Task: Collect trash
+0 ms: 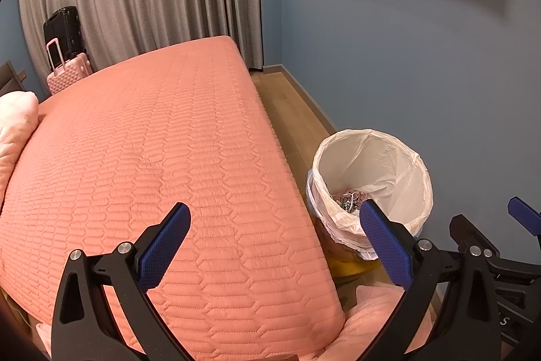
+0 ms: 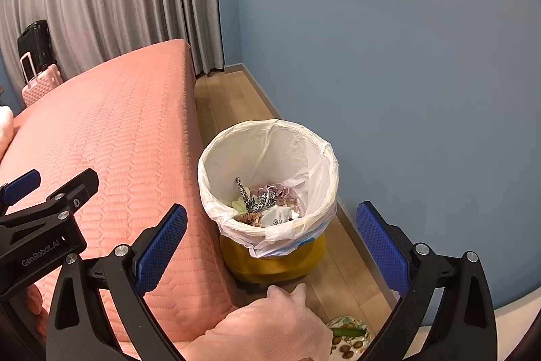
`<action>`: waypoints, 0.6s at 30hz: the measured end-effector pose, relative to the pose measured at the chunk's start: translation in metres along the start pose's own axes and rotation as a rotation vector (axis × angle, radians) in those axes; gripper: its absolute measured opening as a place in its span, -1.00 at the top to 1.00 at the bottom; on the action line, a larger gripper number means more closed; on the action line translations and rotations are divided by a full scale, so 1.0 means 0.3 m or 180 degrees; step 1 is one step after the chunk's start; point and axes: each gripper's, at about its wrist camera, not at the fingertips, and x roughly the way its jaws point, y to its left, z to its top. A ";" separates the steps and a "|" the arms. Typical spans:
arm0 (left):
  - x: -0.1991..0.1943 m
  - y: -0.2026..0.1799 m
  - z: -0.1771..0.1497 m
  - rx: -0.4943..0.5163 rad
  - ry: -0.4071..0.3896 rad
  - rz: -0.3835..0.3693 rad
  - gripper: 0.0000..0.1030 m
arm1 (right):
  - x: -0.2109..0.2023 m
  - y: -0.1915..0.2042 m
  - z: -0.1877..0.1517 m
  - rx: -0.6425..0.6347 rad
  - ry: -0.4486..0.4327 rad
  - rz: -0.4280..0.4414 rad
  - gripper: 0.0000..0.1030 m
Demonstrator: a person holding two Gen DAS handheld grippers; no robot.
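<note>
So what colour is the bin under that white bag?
Mustard yellow; the bin shows best in the right wrist view, below the white bag.

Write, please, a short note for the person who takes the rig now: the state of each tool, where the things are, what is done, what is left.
Left tool: open, holds nothing, over the bed corner.
Right tool: open, holds nothing, pointed toward the trash bin.
The bin stands on the floor between the bed and the blue wall, with a white liner; mixed trash already lies inside.
Bed top shows no trash.
Possibly left: a patterned plate with a green item on the floor, near the pink blanket. Whether it is trash, I cannot tell.
</note>
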 end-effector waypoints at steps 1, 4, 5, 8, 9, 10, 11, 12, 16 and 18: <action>0.000 -0.001 0.001 0.0000 0.0000 0.0002 -0.86 | 0.000 0.000 0.000 -0.0001 0.0001 -0.0001 -0.89; 0.000 -0.001 0.000 0.0002 -0.0001 0.0001 -0.86 | 0.000 -0.001 0.001 -0.0001 -0.0001 0.0000 -0.89; 0.000 -0.001 0.000 0.0006 -0.0002 0.0002 -0.86 | 0.000 -0.001 0.001 -0.0002 0.0001 -0.0002 -0.89; 0.000 0.000 0.000 0.0008 0.0001 0.0002 -0.86 | -0.001 0.000 0.002 0.0001 0.0000 -0.0004 -0.89; -0.001 0.000 0.000 0.0009 -0.0002 -0.0001 -0.86 | -0.001 0.000 0.002 0.0000 0.0001 -0.0005 -0.89; -0.001 -0.001 0.000 0.0012 -0.0004 0.0003 -0.86 | -0.001 -0.001 0.002 0.0000 0.0000 -0.0004 -0.89; -0.001 -0.001 0.000 0.0015 -0.0004 0.0002 -0.86 | -0.001 0.000 0.002 0.0000 0.0001 -0.0006 -0.89; -0.001 0.000 0.000 0.0014 -0.0004 -0.0002 -0.86 | 0.000 -0.001 0.002 0.0002 0.0002 -0.0006 -0.89; -0.001 -0.001 0.000 0.0016 -0.0007 0.0001 -0.86 | 0.000 -0.001 0.001 0.0004 0.0000 -0.0013 -0.89; -0.001 -0.002 -0.001 0.0017 -0.0007 0.0001 -0.86 | 0.000 -0.001 -0.001 0.0009 0.0000 -0.0015 -0.89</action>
